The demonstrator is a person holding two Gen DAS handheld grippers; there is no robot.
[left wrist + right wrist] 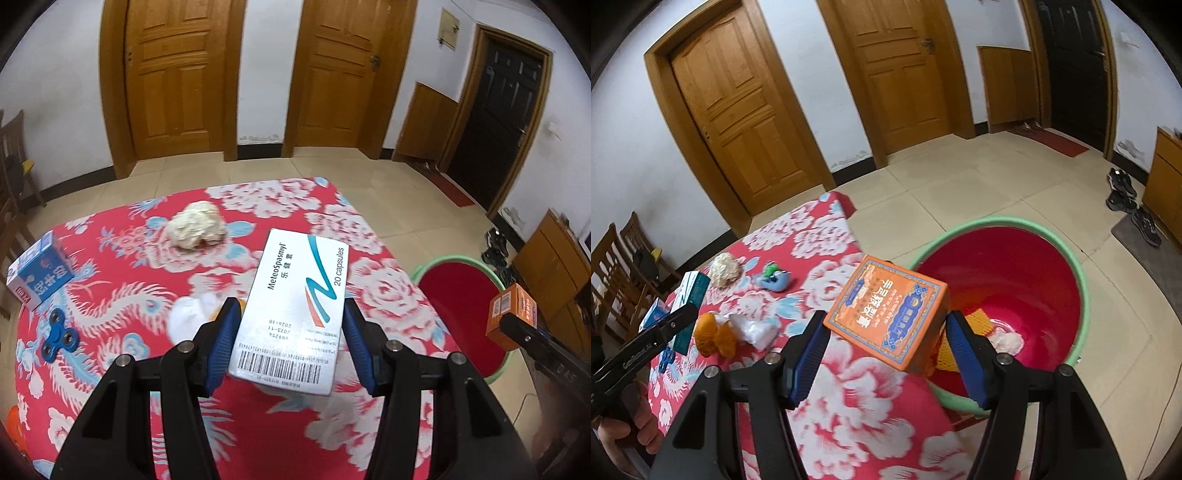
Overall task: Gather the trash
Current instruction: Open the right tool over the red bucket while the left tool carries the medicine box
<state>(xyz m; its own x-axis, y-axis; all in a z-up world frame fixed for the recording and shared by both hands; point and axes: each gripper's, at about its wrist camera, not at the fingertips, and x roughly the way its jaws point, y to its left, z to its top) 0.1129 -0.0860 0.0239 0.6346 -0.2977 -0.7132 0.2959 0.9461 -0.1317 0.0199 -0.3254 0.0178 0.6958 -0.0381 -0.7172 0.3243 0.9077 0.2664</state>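
Observation:
My left gripper is shut on a white MeteoSpasmyl medicine box, its blue pads pressing the long sides, above the red floral tablecloth. My right gripper is shut on an orange carton, held tilted over the table's right edge next to a red basin with a green rim. The basin stands on the floor and holds a white wad and a yellow piece. On the table lie a crumpled paper ball and a white tissue.
On the cloth are a blue box, a blue fidget spinner, a blue-green toy and an orange object. Wooden chairs stand left of the table. Shoes lie by a cabinet on the tiled floor.

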